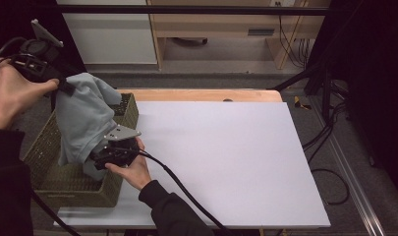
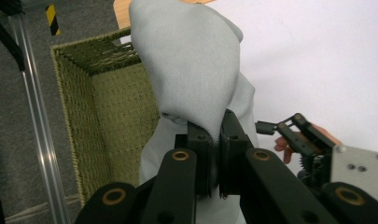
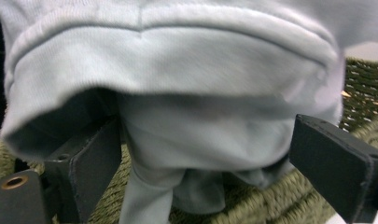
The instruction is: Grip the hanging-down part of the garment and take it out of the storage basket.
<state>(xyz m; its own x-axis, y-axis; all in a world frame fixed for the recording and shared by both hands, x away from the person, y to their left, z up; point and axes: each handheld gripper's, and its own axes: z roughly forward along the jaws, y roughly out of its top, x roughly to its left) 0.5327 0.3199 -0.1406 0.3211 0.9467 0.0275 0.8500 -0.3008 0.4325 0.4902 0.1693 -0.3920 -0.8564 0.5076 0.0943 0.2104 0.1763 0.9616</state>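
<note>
1. The left hand-held gripper (image 2: 213,154) has its jaws clamped together on a fold of the pale grey-blue fabric garment (image 1: 86,115), a soft sweatshirt-like piece. In the high view this left hand-held gripper (image 1: 64,84) is raised at the top left and pinches the cloth at its highest point.

2. The right hand-held gripper (image 3: 200,154) has its jaws spread wide apart, one at each side of the garment's lower bunch. In the right gripper view a thick hem or cuff (image 3: 168,60) hangs just above and between them; the pads do not look pressed on the cloth, so I judge it not yet gripped.

3. The garment hangs from the left grip with its long axis running nearly straight down, and its lower end drops into the olive-green woven rectangular basket (image 1: 44,147).

4. The basket stands at the left edge of the white sheet-covered worktop (image 1: 226,157), whose surface to the right is bare.

5. The relation that counts: the cloth's lower end lies directly ahead of the right hand-held gripper (image 1: 99,158), inside its open span, while the left holds the far upper end. The right hand is plainly the nearer one to the hanging hem, so a close there would give a second hold along the garment's vertical axis.
</note>
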